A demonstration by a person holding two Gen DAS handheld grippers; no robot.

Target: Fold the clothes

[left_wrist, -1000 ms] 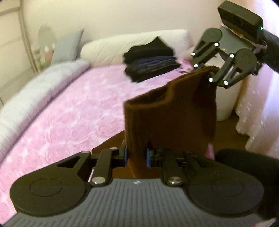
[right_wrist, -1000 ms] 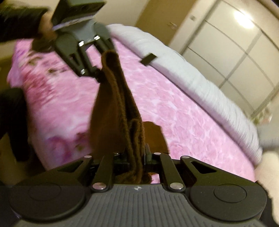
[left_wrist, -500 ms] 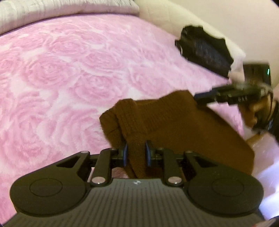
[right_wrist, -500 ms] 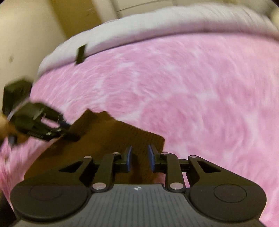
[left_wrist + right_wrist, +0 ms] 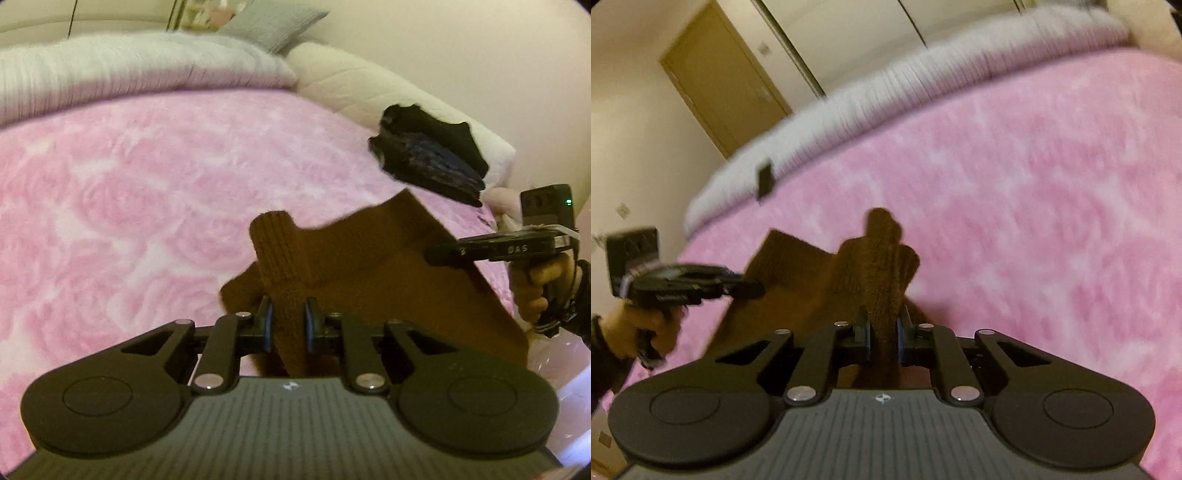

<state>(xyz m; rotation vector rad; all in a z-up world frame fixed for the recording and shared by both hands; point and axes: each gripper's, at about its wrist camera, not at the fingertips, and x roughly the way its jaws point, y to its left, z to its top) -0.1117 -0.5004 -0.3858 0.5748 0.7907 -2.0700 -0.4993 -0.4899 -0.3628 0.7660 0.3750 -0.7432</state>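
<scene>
Pinching the brown knit garment [image 5: 354,266] in my left gripper [image 5: 287,321] and right gripper [image 5: 882,328], spread between them over the pink blanket [image 5: 129,192].

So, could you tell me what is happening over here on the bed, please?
A person is folding a brown ribbed knit garment over a pink rose-patterned fleece blanket. The left gripper is shut on one bunched edge of it, and the right gripper is shut on another, so the cloth spans between them just above the bed. A stack of dark folded clothes sits near the cream padded headboard.
</scene>
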